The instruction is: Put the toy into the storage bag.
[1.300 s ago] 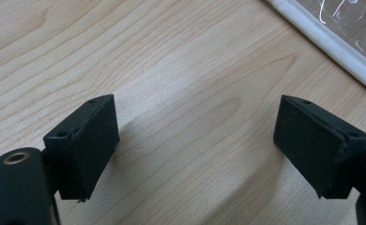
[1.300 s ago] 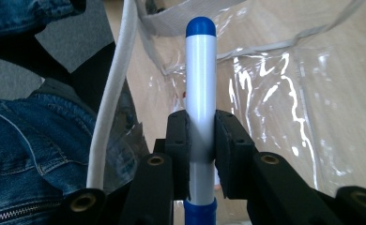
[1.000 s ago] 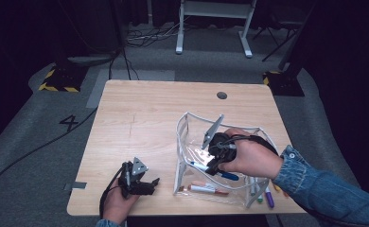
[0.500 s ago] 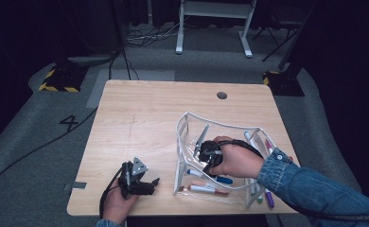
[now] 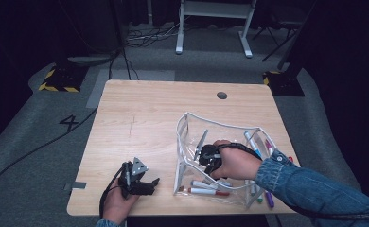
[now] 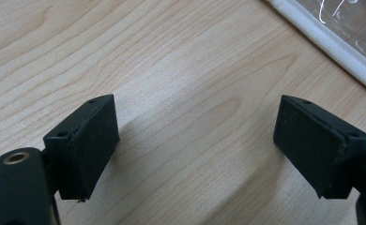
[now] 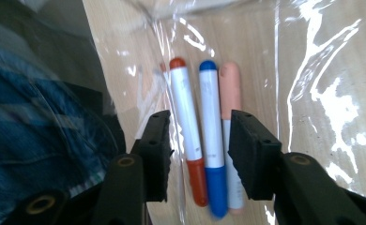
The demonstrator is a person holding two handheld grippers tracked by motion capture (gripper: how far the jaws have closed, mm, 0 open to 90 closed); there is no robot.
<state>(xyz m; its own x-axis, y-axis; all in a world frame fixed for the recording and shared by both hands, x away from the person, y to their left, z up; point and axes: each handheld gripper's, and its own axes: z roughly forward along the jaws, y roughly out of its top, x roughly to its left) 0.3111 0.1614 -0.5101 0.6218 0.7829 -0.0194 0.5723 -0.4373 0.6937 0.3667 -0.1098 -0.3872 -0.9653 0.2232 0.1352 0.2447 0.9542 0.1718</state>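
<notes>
A clear plastic pouch (image 5: 188,124) with a white rim stands open on the wooden table (image 5: 144,118). My right gripper (image 5: 205,156) reaches down inside it. In the right gripper view its jaws have just been opening, and my right gripper (image 7: 200,154) hangs over a red marker (image 7: 186,126), a blue marker (image 7: 212,131) and a peach marker (image 7: 231,89) lying side by side on the pouch floor. The pads do not press on them. My left gripper (image 5: 147,185) rests near the table's front edge, and in its own view my left gripper (image 6: 195,145) is open over bare wood.
More markers (image 5: 254,142) lie at the pouch's right side, and a purple one (image 5: 269,198) lies near the front edge. A round cable hole (image 5: 222,95) sits at the table's back right. The pouch's white rim (image 6: 331,44) lies just beyond the left gripper.
The right hand has sunk deeper into the pouch and shifted a little left. Its jaws went from shut to apart. The left hand has kept still.
</notes>
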